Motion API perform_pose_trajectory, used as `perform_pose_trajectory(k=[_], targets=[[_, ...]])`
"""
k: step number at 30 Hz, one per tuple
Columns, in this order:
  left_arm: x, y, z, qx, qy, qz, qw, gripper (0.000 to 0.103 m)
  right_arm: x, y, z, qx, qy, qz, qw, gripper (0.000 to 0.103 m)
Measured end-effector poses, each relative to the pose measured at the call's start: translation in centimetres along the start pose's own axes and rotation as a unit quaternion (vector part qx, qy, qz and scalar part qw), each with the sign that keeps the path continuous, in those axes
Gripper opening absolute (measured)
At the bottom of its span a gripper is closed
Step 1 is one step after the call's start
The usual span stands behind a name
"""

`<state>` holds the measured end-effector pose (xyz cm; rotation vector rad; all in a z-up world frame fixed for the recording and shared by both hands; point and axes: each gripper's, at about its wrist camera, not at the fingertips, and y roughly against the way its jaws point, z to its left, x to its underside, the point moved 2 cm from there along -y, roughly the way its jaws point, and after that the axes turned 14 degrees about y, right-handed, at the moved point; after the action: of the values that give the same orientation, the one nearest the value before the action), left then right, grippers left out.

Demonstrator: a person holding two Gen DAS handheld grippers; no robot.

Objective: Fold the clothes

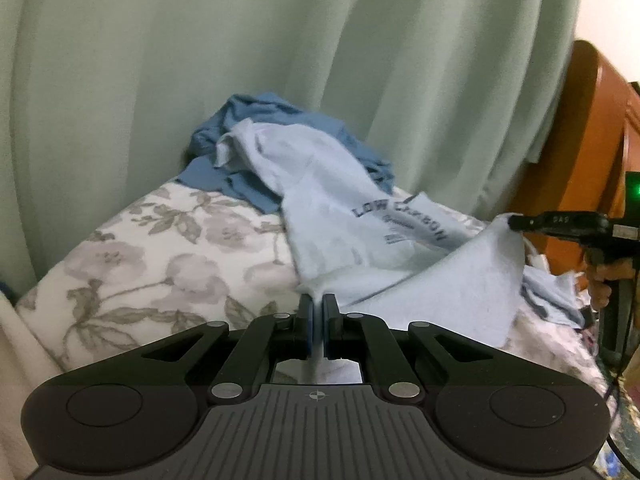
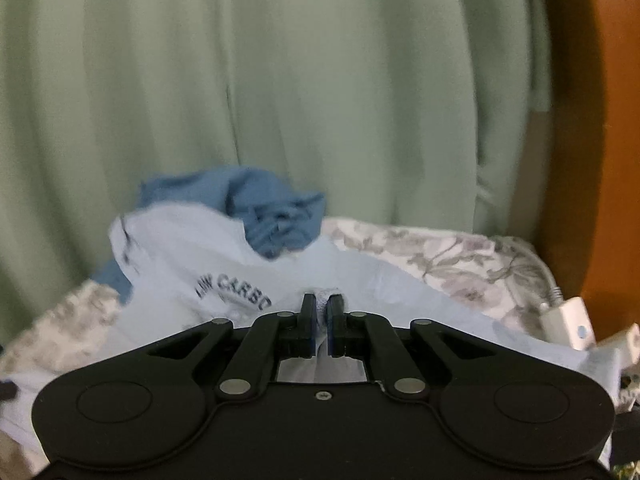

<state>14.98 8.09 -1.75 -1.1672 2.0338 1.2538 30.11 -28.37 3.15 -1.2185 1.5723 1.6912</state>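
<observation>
Here, pale shirt (image 1: 340, 216) stretches toward curtain (image 1: 280, 40) (lettering up)

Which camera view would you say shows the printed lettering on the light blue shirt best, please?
The left wrist view: the lettering on the light blue shirt reads nearly whole there, creased mid-word. In the right wrist view the lettering is blurrier and cut off by the right gripper.

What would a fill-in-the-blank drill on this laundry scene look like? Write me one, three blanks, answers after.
1. Both the left gripper and the right gripper are shut on the pale blue ____.
2. The darker blue garment lies crumpled in front of the green ____.
3. The bedcover has a ____ print.

Missing words: shirt; curtain; floral.
</observation>
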Motion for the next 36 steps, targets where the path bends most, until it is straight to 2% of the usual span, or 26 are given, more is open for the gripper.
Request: perform_pose_trajectory(k=[7, 9, 11, 13, 19, 25, 32, 36], targets=[[-0.1, -2.2, 1.5, -0.029, 0.003, 0.016, 0.9995, 0.004, 2.0, -4.4, 1.2, -0.012, 0.007, 0.059, 0.998, 0.008], [-0.1, -2.5, 1.7, -0.031, 0.003, 0.020, 0.9993, 0.004, 2.4, -4.0, 0.9, -0.017, 0.005, 0.055, 0.998, 0.012], [0.0, -2.8, 1.8, -0.032, 0.002, 0.023, 0.9992, 0.004, 2.5, -2.9, 0.2, -0.019, 0.001, 0.051, 0.999, 0.025], [0.1, -3.0, 1.9, -0.033, 0.002, 0.026, 0.9991, 0.004, 2.7, -1.6, -0.4, -0.024, -0.001, 0.045, 0.999, 0.028], [0.4, -3.5, 2.3, -0.027, 0.011, 0.036, 0.9989, 0.004, 5.4, 1.8, -0.9, -0.084, -0.010, 0.062, 0.994, 0.029], [0.9, -3.3, 2.0, -0.034, 0.019, 0.033, 0.9987, 0.005, 7.0, 2.6, 0.7, -0.139, -0.007, 0.071, 0.988, 0.029], [0.9, -3.2, 2.0, -0.035, 0.017, 0.035, 0.9986, 0.005, 6.8, 4.6, 1.6, -0.153, 0.006, 0.049, 0.987, 0.029], [1.0, -3.0, 1.9, -0.032, 0.016, 0.036, 0.9987, 0.005, 6.8, 4.2, 1.6, -0.153, 0.003, 0.057, 0.986, 0.029]])
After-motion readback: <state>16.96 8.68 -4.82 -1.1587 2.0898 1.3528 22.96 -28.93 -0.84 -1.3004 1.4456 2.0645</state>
